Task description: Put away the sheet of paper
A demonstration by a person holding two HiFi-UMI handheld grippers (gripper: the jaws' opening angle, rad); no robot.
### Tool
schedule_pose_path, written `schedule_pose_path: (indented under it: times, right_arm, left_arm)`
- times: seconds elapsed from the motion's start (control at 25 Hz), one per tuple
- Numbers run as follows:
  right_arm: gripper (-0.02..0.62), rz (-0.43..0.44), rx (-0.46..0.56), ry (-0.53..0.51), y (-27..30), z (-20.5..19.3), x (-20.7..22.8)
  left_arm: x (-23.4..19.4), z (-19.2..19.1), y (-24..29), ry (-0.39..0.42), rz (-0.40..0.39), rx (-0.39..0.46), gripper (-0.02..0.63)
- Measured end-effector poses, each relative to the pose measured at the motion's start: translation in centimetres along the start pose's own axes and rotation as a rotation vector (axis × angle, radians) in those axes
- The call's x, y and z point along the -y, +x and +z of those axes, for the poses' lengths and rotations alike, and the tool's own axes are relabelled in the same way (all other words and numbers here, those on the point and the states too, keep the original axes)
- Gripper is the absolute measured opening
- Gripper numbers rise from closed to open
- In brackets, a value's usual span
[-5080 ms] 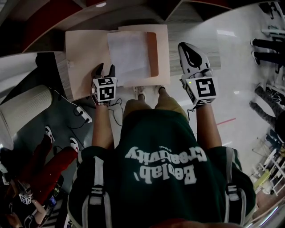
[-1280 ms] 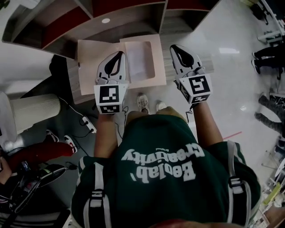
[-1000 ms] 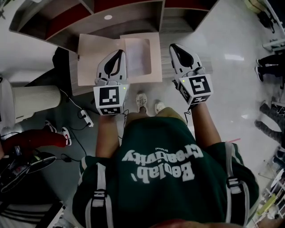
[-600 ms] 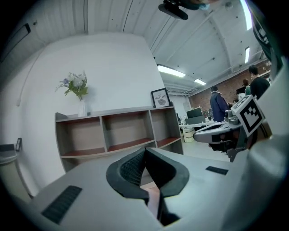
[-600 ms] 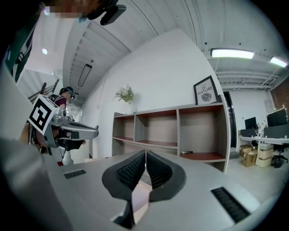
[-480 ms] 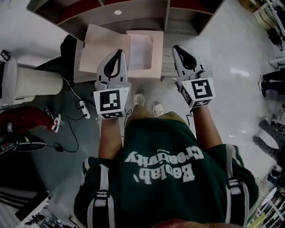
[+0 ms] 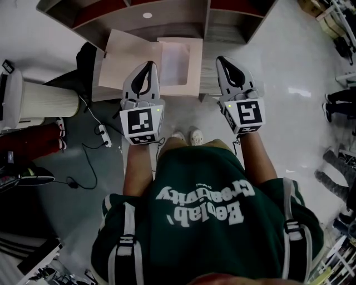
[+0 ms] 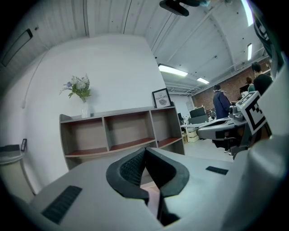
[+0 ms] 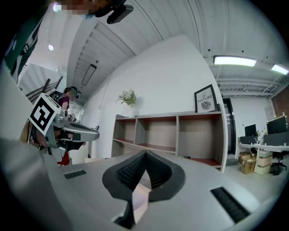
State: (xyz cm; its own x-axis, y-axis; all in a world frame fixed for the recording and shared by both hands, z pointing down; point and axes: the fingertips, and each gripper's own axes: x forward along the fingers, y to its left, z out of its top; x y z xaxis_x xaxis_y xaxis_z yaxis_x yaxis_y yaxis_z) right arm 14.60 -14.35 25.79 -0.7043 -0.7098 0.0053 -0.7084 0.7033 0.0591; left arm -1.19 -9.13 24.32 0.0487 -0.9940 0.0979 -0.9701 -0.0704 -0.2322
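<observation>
head view: sheet of paper (image 7: 176, 60) btwn left hand-held gripper (image 7: 149, 67) & right hand-held gripper (image 7: 222, 60), both clenched empty.

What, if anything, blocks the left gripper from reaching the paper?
Probably nothing, so likely yes: the left gripper is held by the open folder, and the paper lies beside it with nothing on top. Its jaws are shut.

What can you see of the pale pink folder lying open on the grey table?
The pale pink folder, thin card by its look, lies open on the grey wooden table before the shelf unit. Its left leaf is bare; a white sheet of paper fills the middle of its right leaf. The left gripper overlaps its near edge in the head view; contact cannot be told.
</observation>
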Motion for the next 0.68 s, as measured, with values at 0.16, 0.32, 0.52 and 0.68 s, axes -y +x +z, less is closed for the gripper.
schedule_pose_path:
  times: [0.16,0.32,0.52,0.68]
  right_arm:
    - [0.034,-0.003,0.027,-0.006,0.0,0.9,0.3]
    - [0.034,0.004,0.035,-0.008,-0.1,1.6,0.2]
    - [0.034,0.011,0.023,-0.001,-0.5,1.5,-0.2]
    - [0.034,0.021,0.026,-0.011,-1.1,1.6,-1.0]
  left_arm:
    - [0.0,0.9,0.2,0.025,0.001,0.023,0.018]
    - [-0.1,1.4,0.0,0.023,0.007,0.029,0.018]
    - [-0.1,2.0,-0.7,0.022,0.003,0.042,0.018]
    - [-0.1,2.4,-1.6,0.022,0.004,0.052,0.018]
